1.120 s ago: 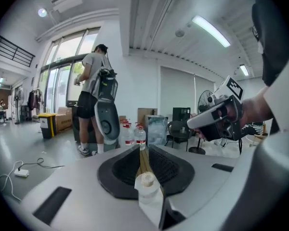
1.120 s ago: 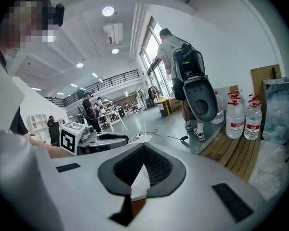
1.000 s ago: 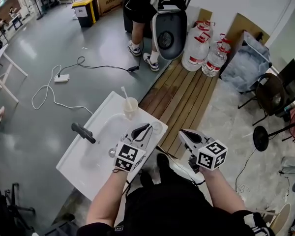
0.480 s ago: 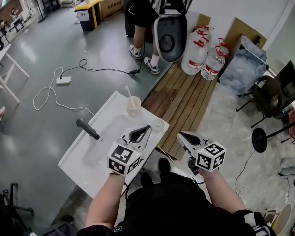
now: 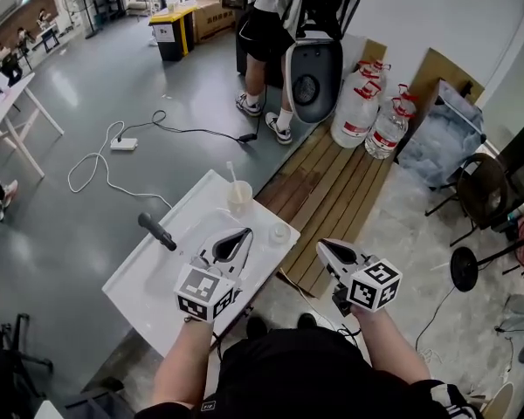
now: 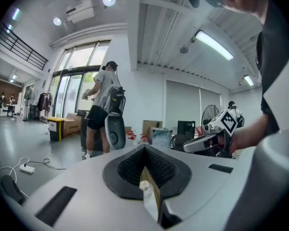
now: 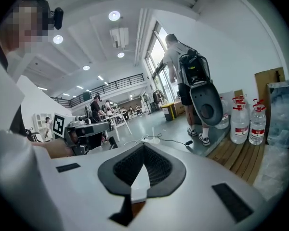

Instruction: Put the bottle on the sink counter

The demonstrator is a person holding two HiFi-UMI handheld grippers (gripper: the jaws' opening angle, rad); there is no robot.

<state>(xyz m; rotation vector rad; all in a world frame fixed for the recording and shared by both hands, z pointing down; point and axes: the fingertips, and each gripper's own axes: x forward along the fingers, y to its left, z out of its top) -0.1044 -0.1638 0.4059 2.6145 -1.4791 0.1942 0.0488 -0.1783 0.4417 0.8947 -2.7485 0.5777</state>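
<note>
In the head view a white sink counter (image 5: pixel 144 291) with a black faucet (image 5: pixel 157 231) stands in front of me. A small pale bottle (image 5: pixel 279 232) stands upright on the counter's right rim, and a cup (image 5: pixel 238 195) with a stick in it sits at the far corner. My left gripper (image 5: pixel 241 233) hovers over the near right part of the sink, shut with nothing between its jaws, a short way left of the bottle. My right gripper (image 5: pixel 322 245) is off the counter's right side over the wooden boards, also shut and holding nothing. Both gripper views show jaws (image 6: pixel 144 147) (image 7: pixel 143 146) closed together.
Wooden boards (image 5: pixel 332 177) lie right of the sink, with large water jugs (image 5: pixel 356 107) beyond them. A person (image 5: pixel 275 33) stands at the far end by a dark chair. A cable and power strip (image 5: pixel 122 144) lie on the grey floor. A black stool (image 5: pixel 482 182) is at right.
The left gripper has drawn back from over the basin toward me and its jaws have closed. The view has pulled back a little from the sink. The right gripper has barely moved.
</note>
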